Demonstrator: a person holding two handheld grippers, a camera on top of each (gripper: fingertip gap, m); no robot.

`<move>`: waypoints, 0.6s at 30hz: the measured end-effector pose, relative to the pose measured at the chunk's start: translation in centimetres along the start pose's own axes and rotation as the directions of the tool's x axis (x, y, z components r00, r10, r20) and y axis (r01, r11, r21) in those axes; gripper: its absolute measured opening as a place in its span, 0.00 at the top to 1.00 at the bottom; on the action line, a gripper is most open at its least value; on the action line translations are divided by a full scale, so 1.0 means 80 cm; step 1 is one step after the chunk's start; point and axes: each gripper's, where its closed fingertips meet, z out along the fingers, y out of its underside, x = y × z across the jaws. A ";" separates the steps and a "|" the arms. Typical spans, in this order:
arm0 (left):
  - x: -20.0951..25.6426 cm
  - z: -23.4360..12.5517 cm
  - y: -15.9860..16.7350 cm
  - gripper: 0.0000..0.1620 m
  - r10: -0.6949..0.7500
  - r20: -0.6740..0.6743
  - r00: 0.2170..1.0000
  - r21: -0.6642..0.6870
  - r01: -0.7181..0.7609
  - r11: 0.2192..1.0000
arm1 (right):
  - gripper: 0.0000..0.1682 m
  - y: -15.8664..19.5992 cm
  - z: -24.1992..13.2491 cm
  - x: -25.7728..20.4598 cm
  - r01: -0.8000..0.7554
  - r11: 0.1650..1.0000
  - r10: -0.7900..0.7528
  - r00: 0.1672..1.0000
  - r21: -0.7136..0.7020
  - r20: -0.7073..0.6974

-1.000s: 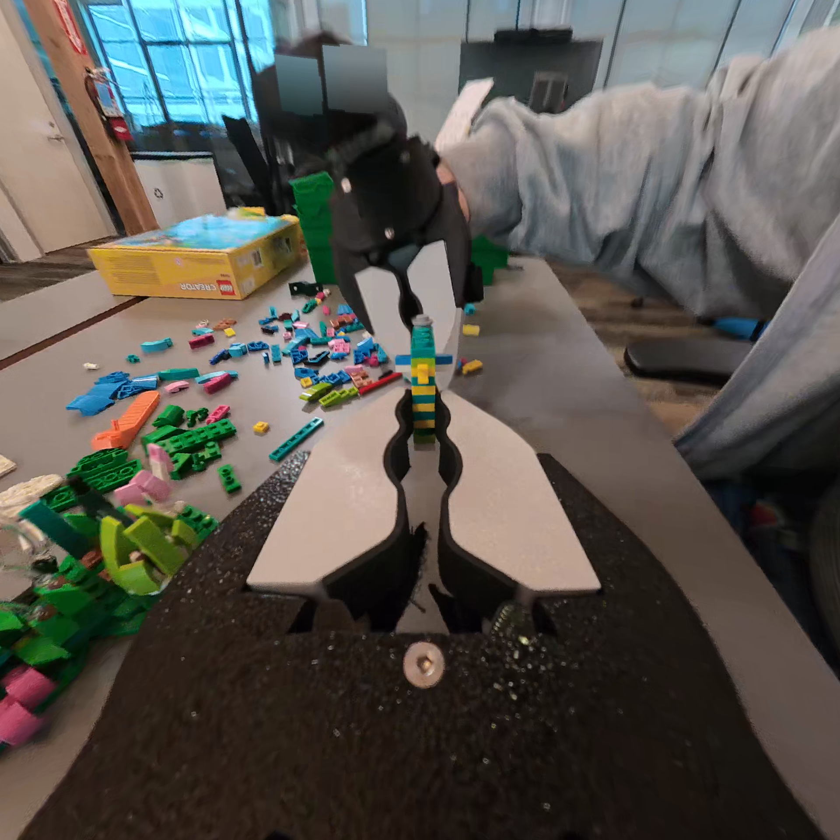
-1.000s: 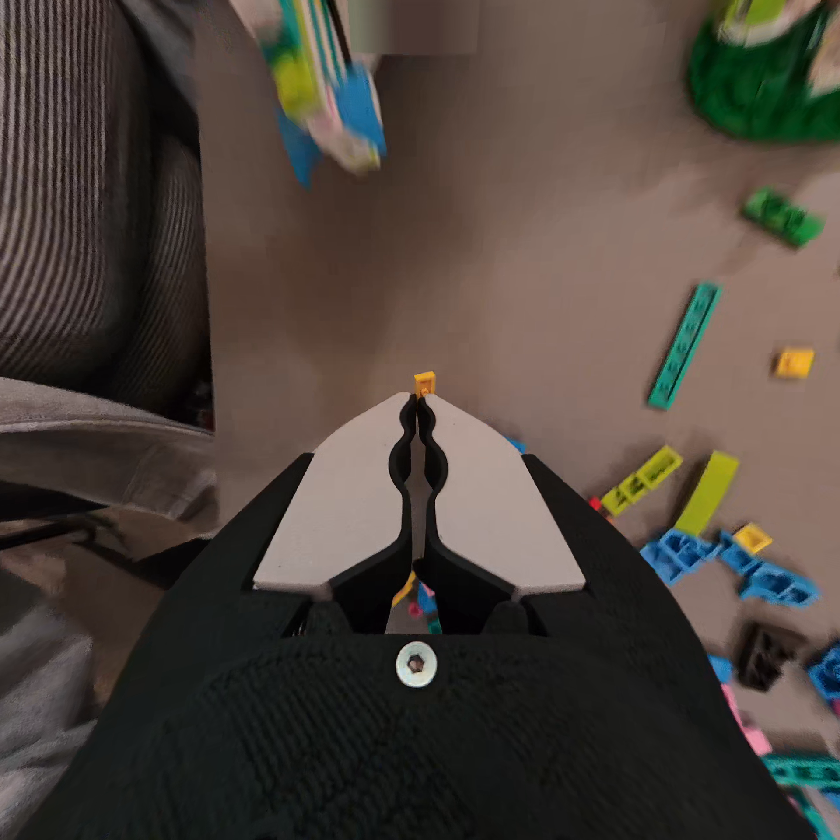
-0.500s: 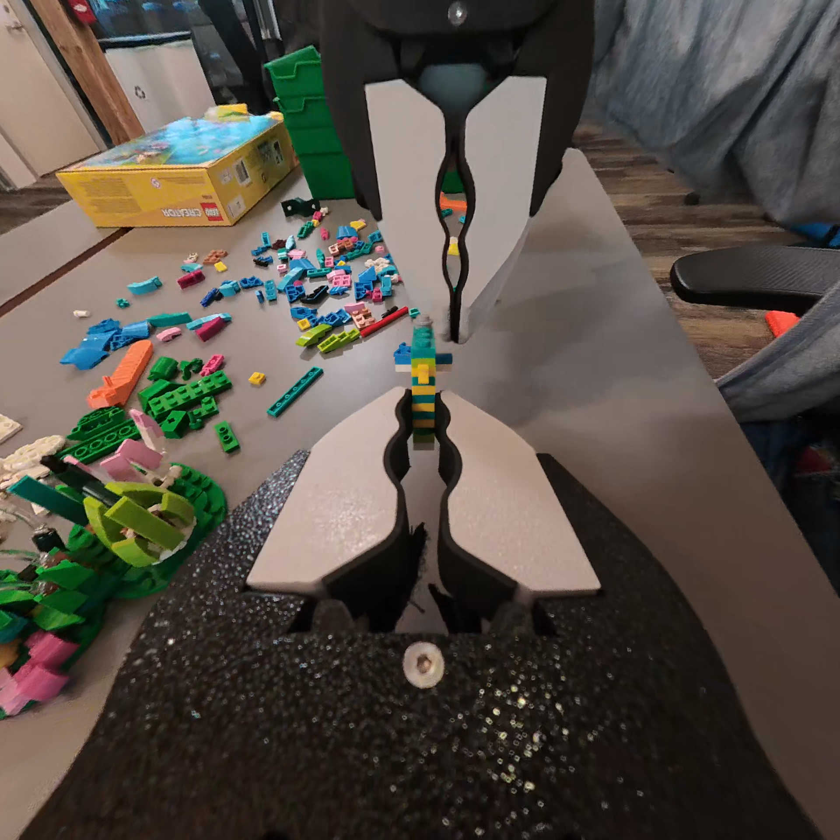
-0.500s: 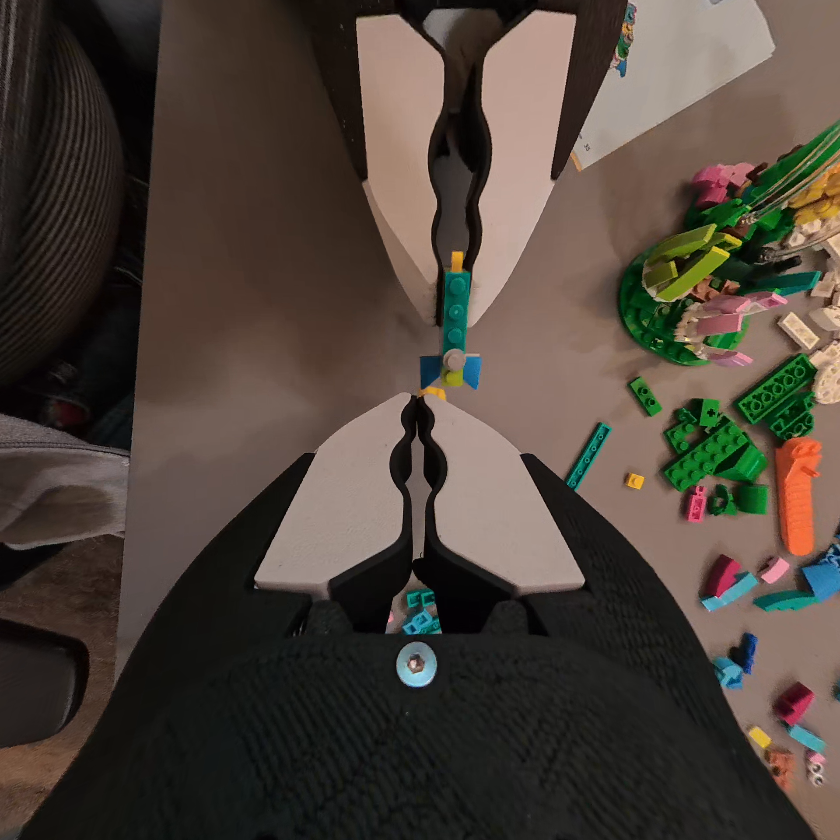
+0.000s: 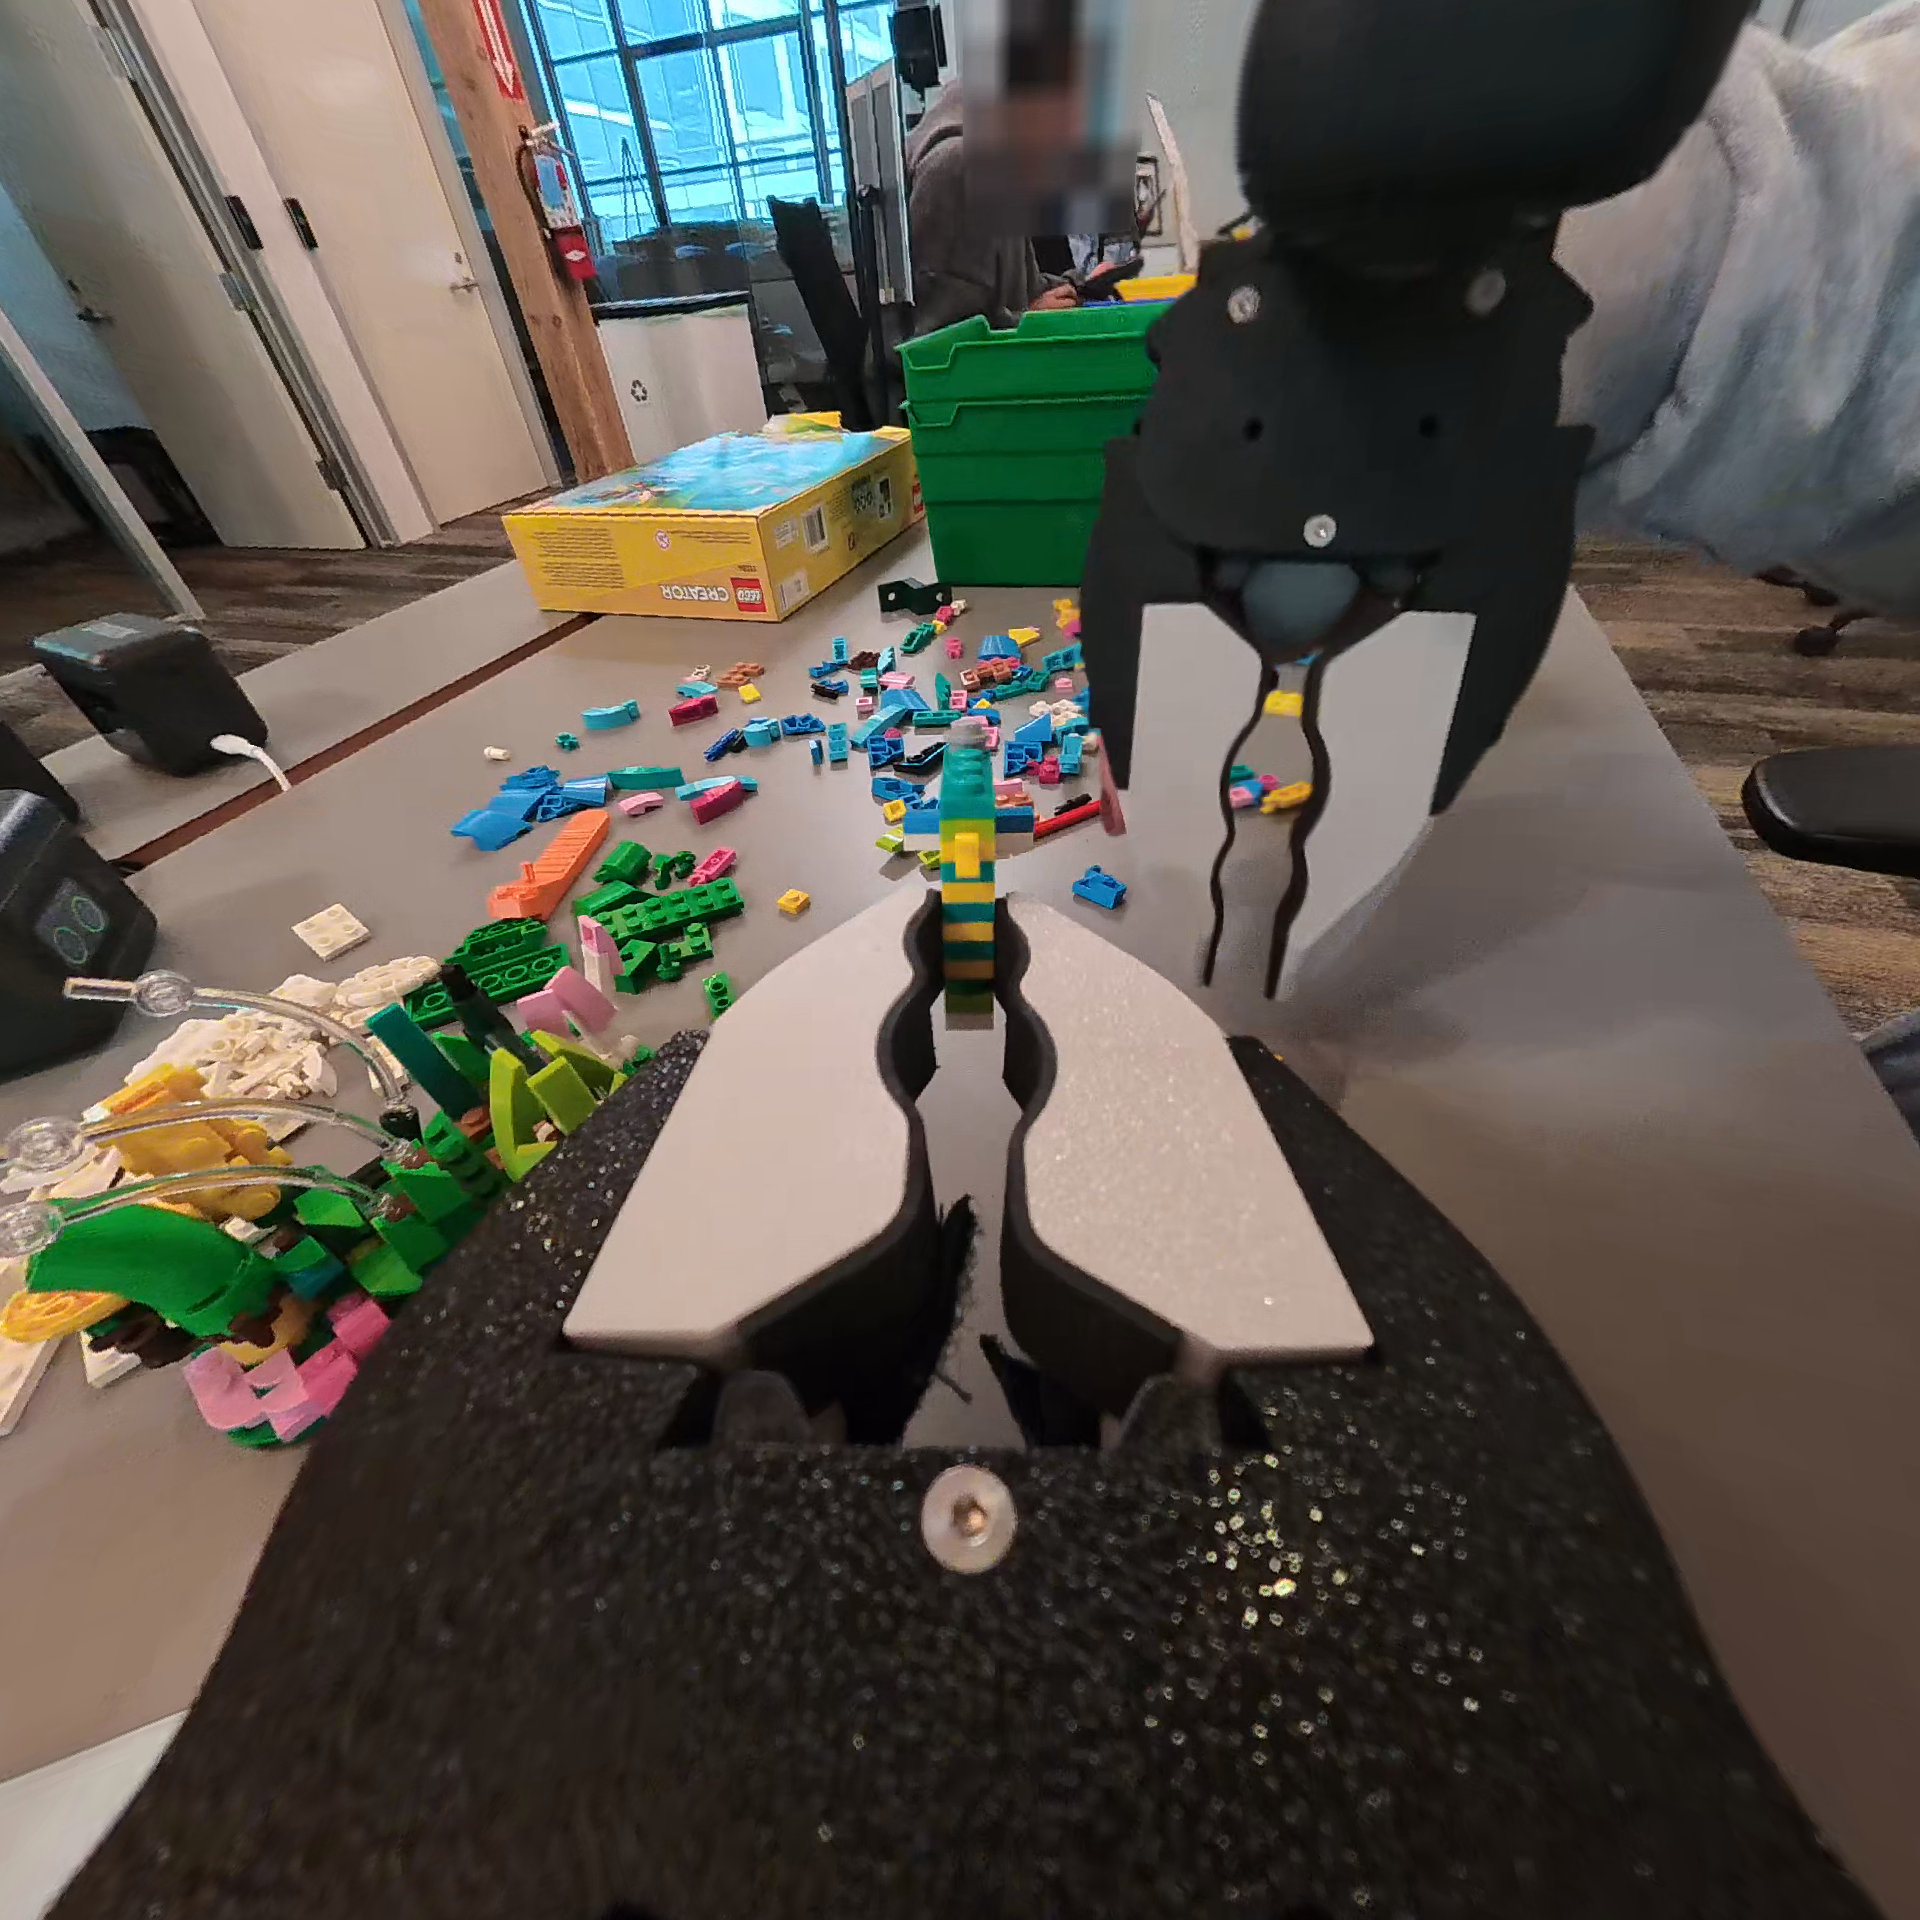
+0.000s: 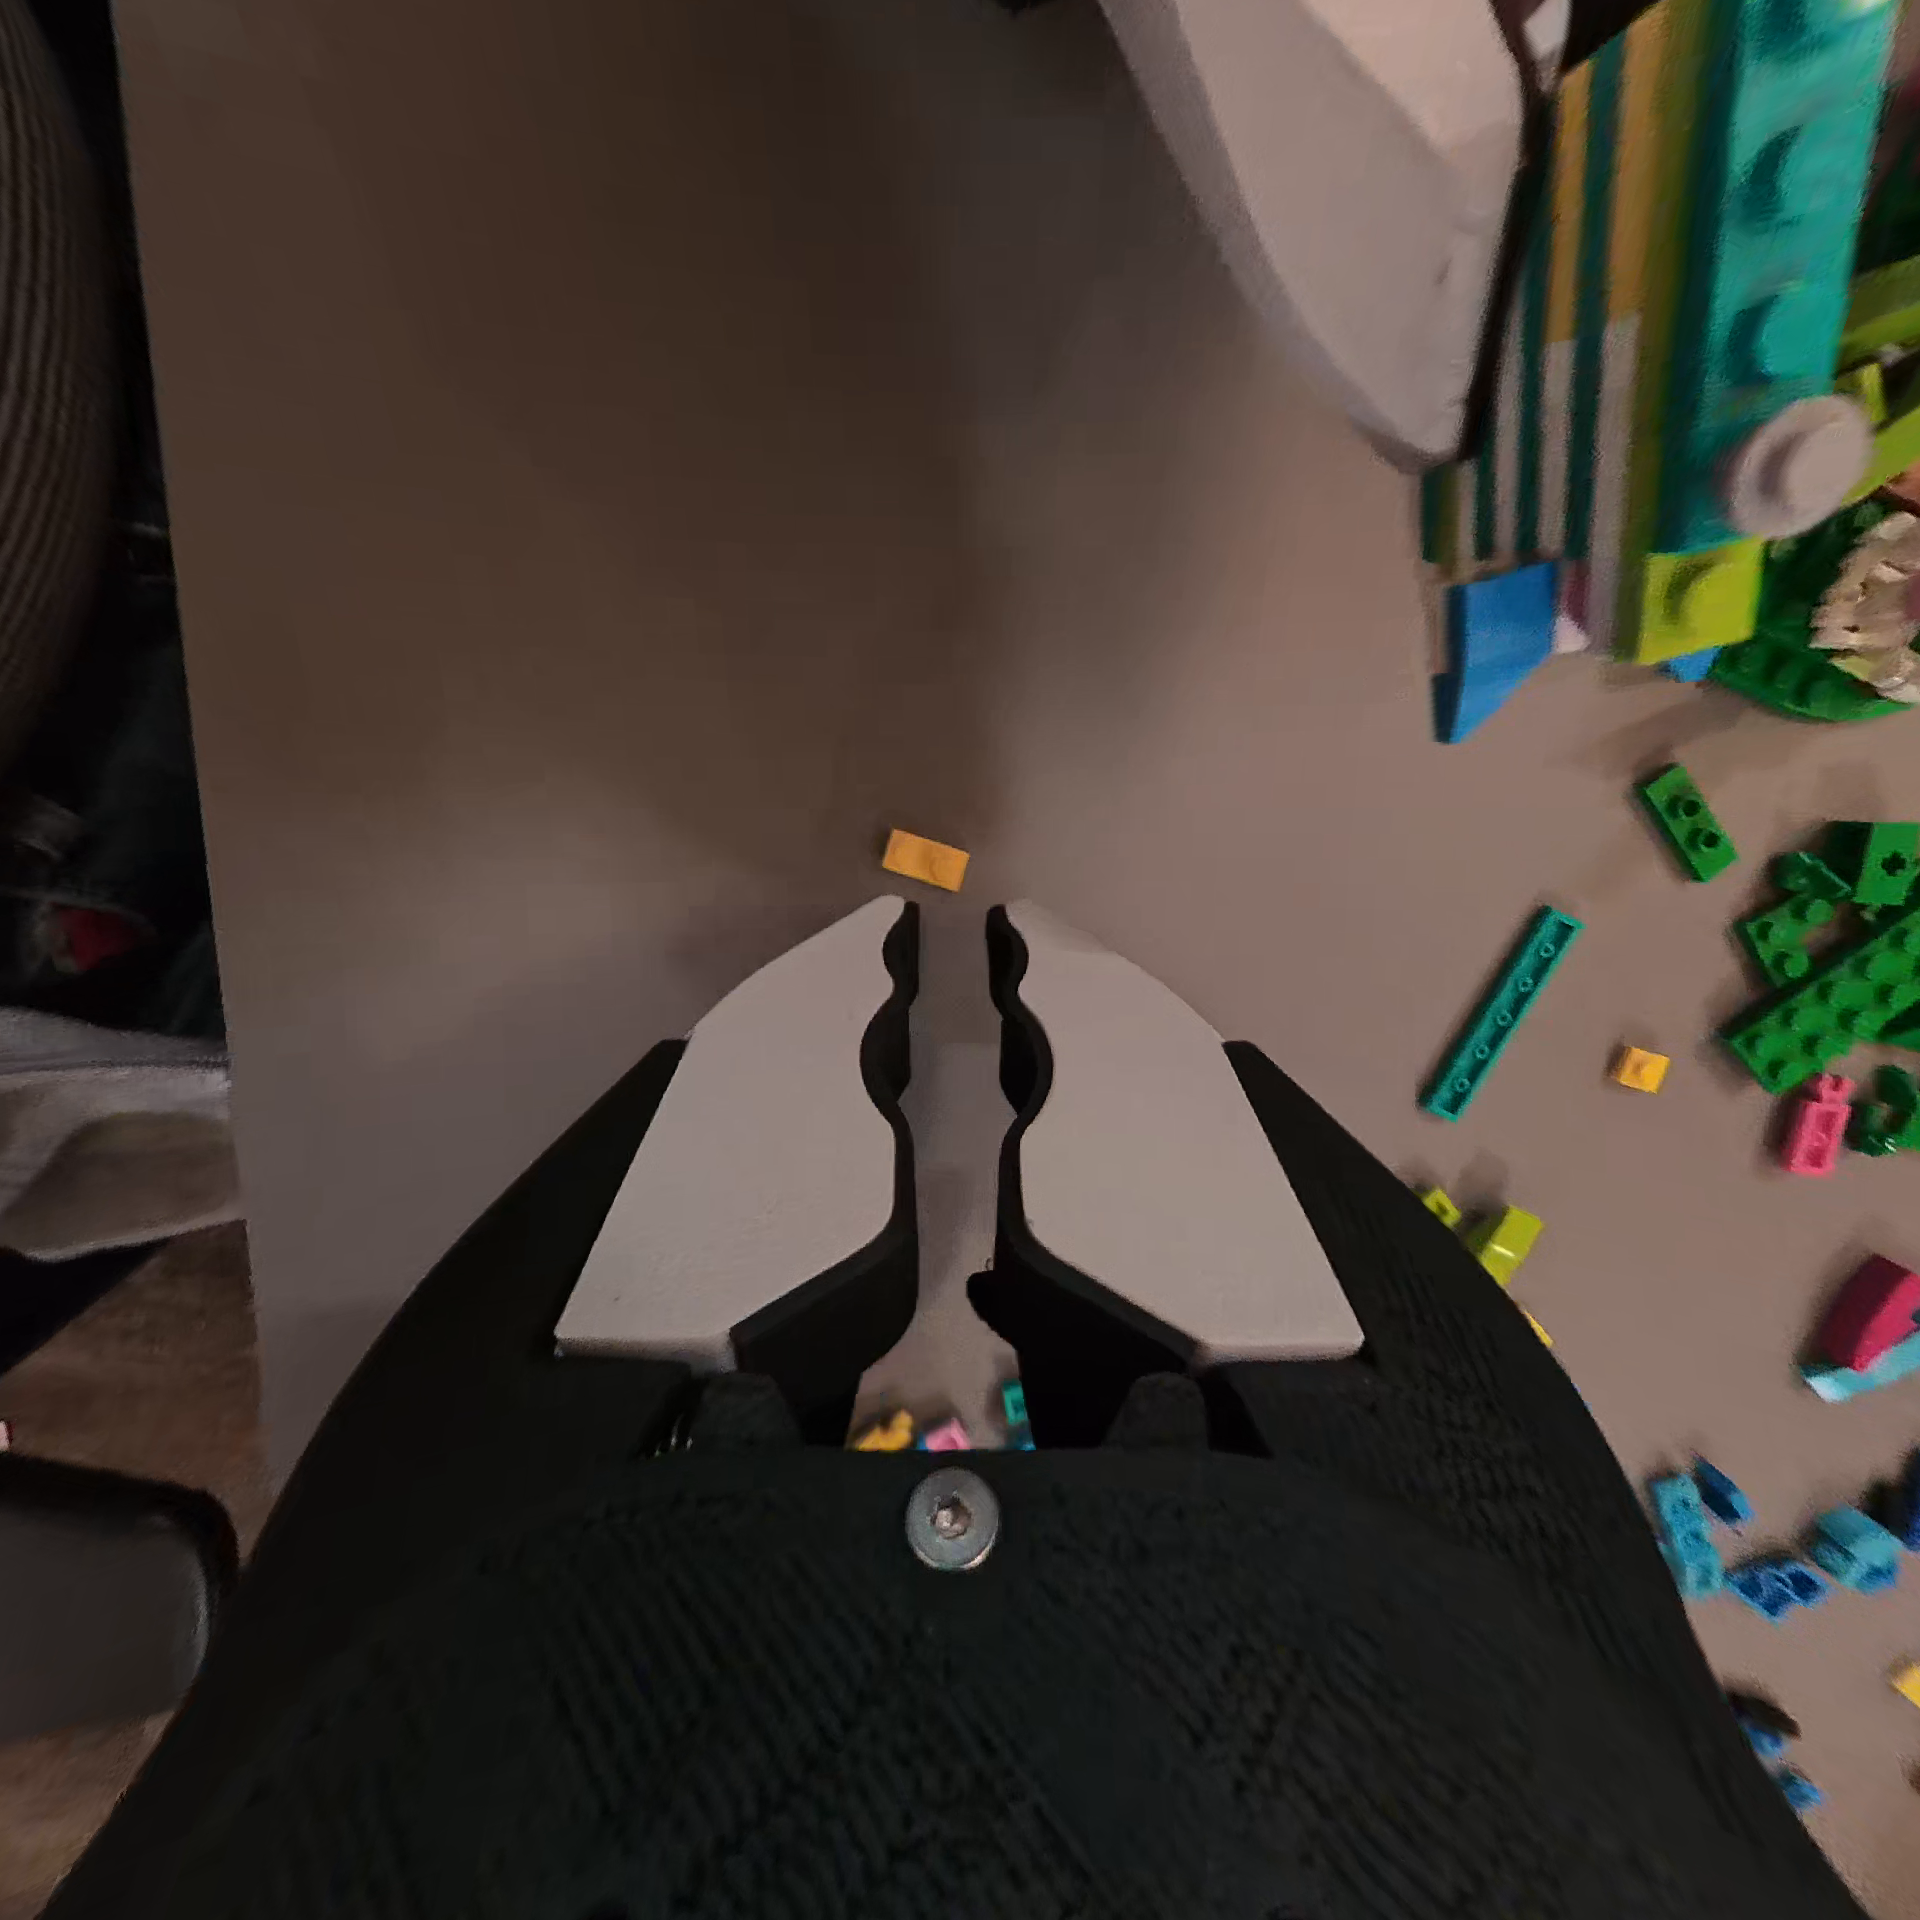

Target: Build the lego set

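Half a second ago the right gripper point(image 6: 951, 909) was pinched on a small yellow piece point(image 6: 925, 859) near the striped lego stack point(image 5: 968, 894); its jaws now stand slightly apart, and that piece lies on the tabletop point(image 6: 623, 468) just past its fingertips. Up and to its right, blurred, is the stack. The left gripper point(image 5: 966, 920) clamps the stack's lower end, the stack standing upright with a grey stud on top. Beyond the left gripper loose bricks point(image 5: 790, 727) are scattered; to its left sits a green plant build point(image 5: 208, 1268), and far ahead a yellow box point(image 5: 717, 530) and green bins point(image 5: 1018, 457).
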 end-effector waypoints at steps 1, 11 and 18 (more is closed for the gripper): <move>0.000 0.000 0.000 0.95 0.001 0.000 1.000 0.001 -0.001 1.000 | 0.90 -0.001 0.004 -0.001 -0.015 1.000 0.015 1.000 0.013 -0.010; 0.001 -0.001 -0.001 0.95 0.002 -0.001 1.000 0.009 -0.002 1.000 | 0.83 0.000 0.015 -0.002 -0.271 0.952 0.295 0.939 0.144 -0.176; 0.003 0.000 -0.002 0.95 0.000 -0.013 1.000 0.009 0.000 1.000 | 0.82 -0.010 0.009 0.014 -0.348 0.907 0.408 0.867 0.239 -0.285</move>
